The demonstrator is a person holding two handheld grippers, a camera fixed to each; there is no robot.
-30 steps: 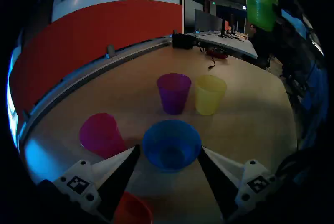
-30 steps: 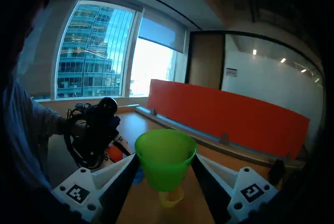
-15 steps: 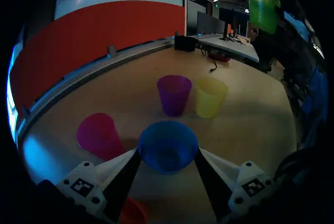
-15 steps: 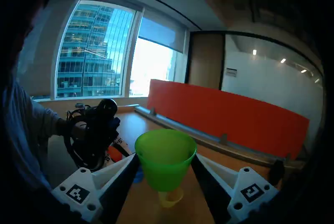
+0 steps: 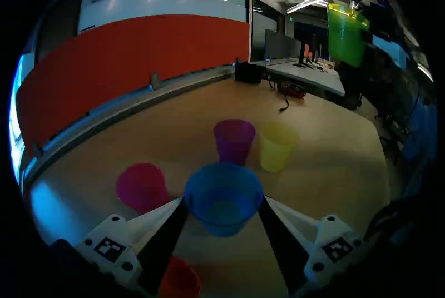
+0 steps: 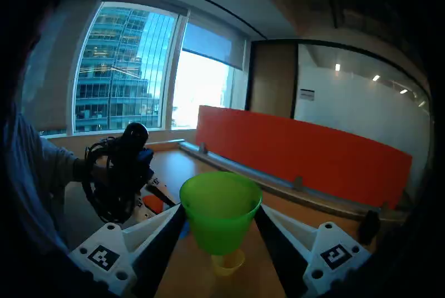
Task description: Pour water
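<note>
My left gripper (image 5: 222, 217) is shut on a blue cup (image 5: 223, 197), held upright above the wooden table (image 5: 328, 159). Beyond it stand a purple cup (image 5: 234, 140), a yellow cup (image 5: 276, 145) and a magenta cup (image 5: 142, 187); an orange cup (image 5: 181, 278) shows below my left finger. In the right gripper view, my right gripper (image 6: 220, 226) is shut on a green cup (image 6: 221, 210), held upright high above the table. The same green cup (image 5: 345, 25) hangs at the upper right of the left gripper view. The yellow cup (image 6: 227, 263) sits below the green one.
A red partition (image 5: 133, 59) with a grey rail runs along the table's far side. A black box (image 5: 247, 71) and cable lie at the far end. A person's sleeve (image 6: 33, 175) and the other gripper (image 6: 119, 178) are at left in the right gripper view. Large windows (image 6: 128, 70) stand behind.
My left gripper closed on the blue cup and lifted it off the table, so the other cups now look lower and farther. The right gripper holds the green cup still.
</note>
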